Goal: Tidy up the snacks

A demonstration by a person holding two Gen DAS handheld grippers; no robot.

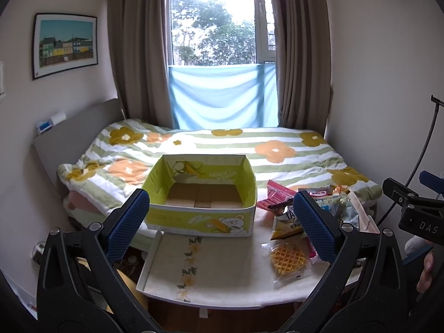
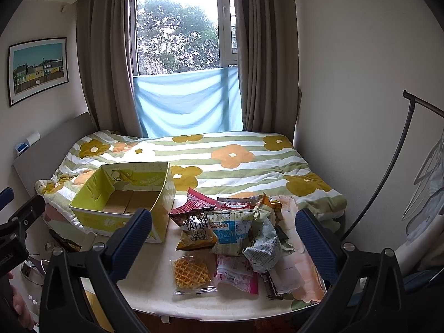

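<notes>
An open green-yellow cardboard box point(image 1: 202, 219) point(image 2: 91, 216) stands empty at the far left of a small white table point(image 1: 222, 283) point(image 2: 149, 285). A heap of snack packets point(image 2: 236, 233) point(image 1: 313, 208) lies to its right. A wrapped waffle point(image 2: 191, 273) point(image 1: 287, 259) lies nearest the front edge. A dark "TAIRI" bag point(image 2: 195, 229) and a pink packet point(image 2: 236, 273) lie in the heap. My left gripper point(image 1: 222, 222) is open and empty, held back above the table in front of the box. My right gripper point(image 2: 222, 241) is open and empty above the heap.
A bed with a flowered green-striped quilt point(image 2: 222, 161) lies right behind the table. A window with brown curtains point(image 2: 263, 55) is behind the bed. A dark clothes rack point(image 2: 402, 152) stands at the right. The right gripper's body shows in the left wrist view point(image 1: 410, 208).
</notes>
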